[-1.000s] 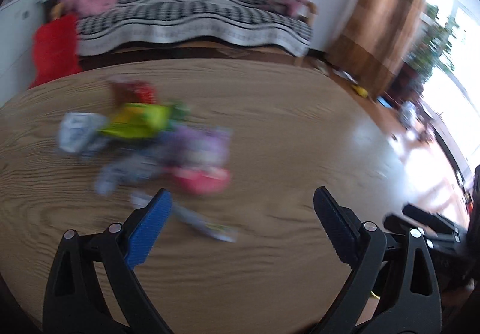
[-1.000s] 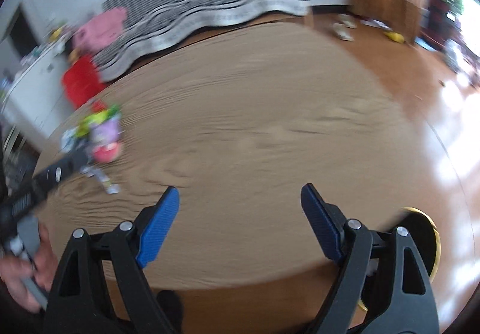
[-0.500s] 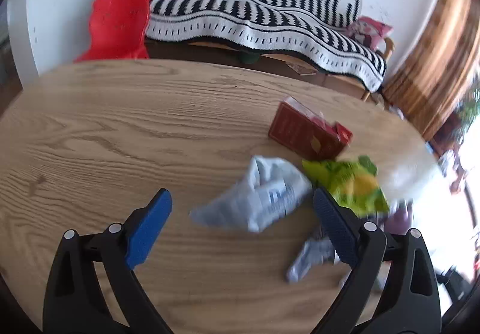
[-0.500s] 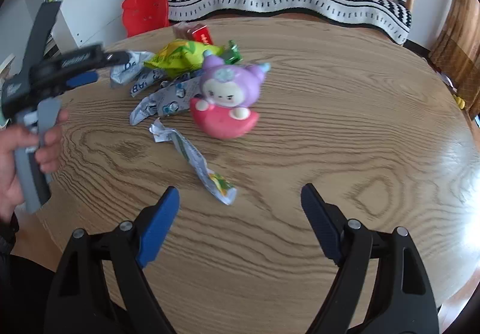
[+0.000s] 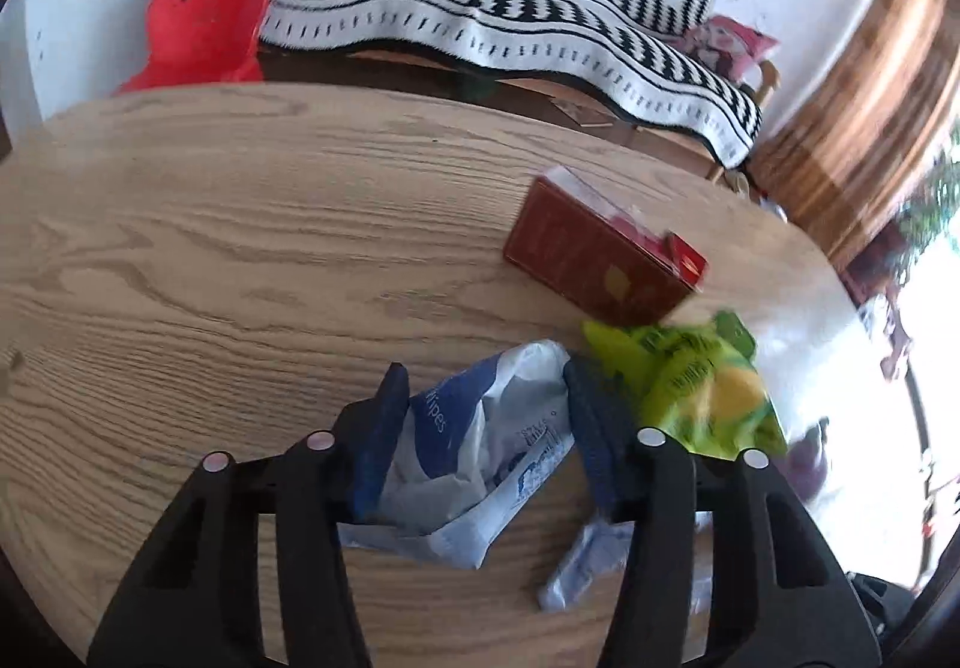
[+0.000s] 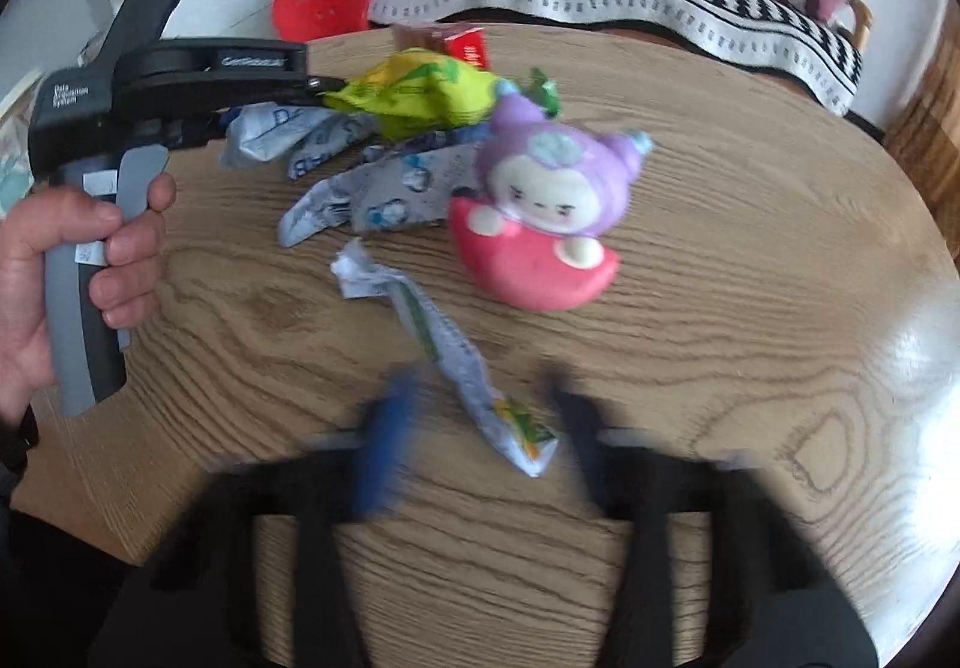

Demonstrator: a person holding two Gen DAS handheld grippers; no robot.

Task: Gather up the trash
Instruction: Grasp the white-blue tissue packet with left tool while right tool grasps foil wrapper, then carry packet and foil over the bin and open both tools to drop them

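Your left claw just closing, gripping one crinkled plastic wipes packet, your right claw blurred, closing, jaws apart around one twisted wrapper

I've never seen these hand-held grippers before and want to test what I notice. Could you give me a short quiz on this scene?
1. True or false: the purple plush doll on a pink base sits on the round wooden table.
2. What is between the left gripper's fingers? A) red cardboard box B) crumpled white-and-blue wipes packet C) green-and-yellow snack bag
3. What lies between the right gripper's fingers?

Key:
1. True.
2. B; its jaws have just been closing and now press on it.
3. The end of the long twisted white wrapper; these jaws have just been closing too, but do not yet pinch it.
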